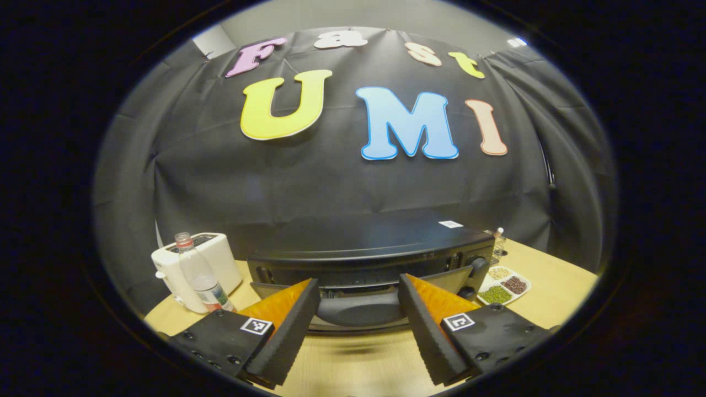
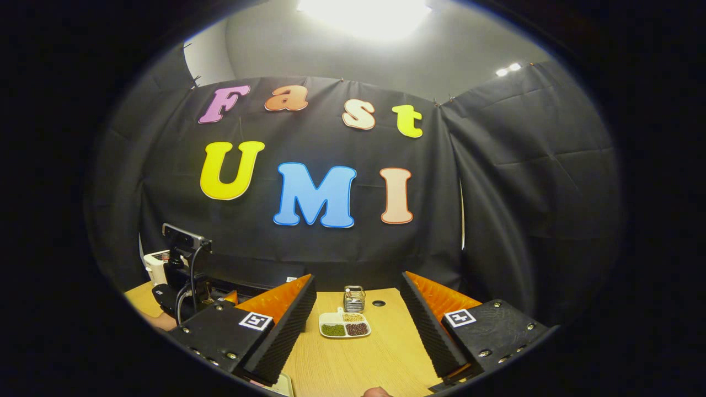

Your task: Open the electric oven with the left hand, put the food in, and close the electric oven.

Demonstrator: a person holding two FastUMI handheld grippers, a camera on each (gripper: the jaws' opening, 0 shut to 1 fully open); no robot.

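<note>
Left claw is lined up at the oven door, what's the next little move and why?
Probably ease the left claw a little forward and close it on the oven door handle. Its fingers stand open on either side of the handle without clearly pressing it, and the door looks barely cracked at the top. The right claw hangs open over the table, facing the divided food tray.

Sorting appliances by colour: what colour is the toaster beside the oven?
White; the toaster shows best in the left gripper view.

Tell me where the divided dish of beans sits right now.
In the left gripper view the divided dish of beans sits on the wooden table, just right of the black oven. In the right gripper view it lies ahead, between the open fingers, before a small jar.
</note>
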